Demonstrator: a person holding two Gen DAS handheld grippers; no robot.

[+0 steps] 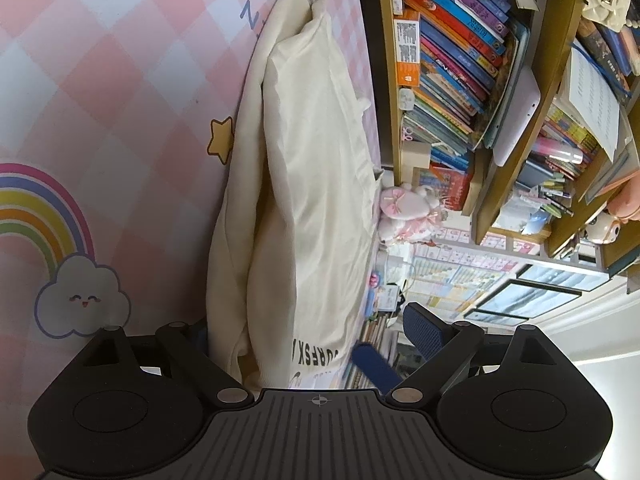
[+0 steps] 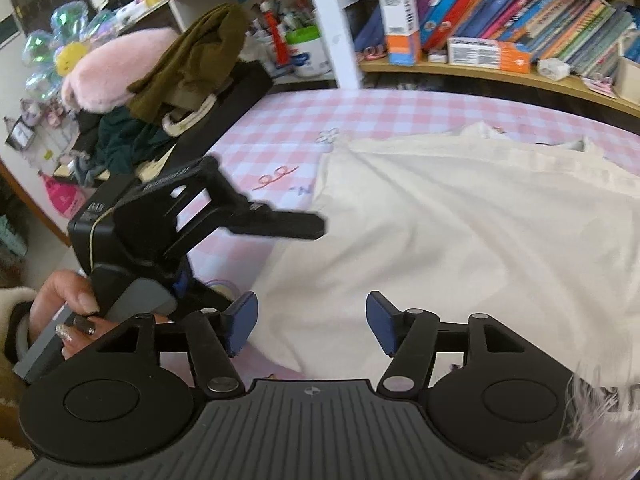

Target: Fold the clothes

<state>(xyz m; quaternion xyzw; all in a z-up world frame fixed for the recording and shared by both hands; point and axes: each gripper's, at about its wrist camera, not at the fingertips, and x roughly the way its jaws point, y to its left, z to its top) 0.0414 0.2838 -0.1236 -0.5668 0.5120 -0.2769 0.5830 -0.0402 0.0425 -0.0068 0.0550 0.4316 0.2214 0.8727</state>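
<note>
A cream garment [image 1: 312,160] with black lettering near its hem lies partly folded on a pink checked mat [image 1: 100,60]. In the left wrist view my left gripper [image 1: 308,322] stands wide open. The garment's near end is between its jaws, and the right pad [image 1: 424,330] is well clear of the cloth. In the right wrist view the same garment [image 2: 460,240] spreads across the mat [image 2: 280,128]. My right gripper [image 2: 312,320] hangs open over its near edge, with neither blue pad touching the cloth. The left gripper [image 2: 316,226], held by a hand [image 2: 68,304], points at the garment's left edge.
Crowded bookshelves [image 2: 500,20] run along the far side of the mat. A heap of dark and olive clothes [image 2: 172,80] and a pink plush [image 2: 104,72] sit at the left end. A fluffy pale sleeve [image 2: 592,440] shows at the bottom right.
</note>
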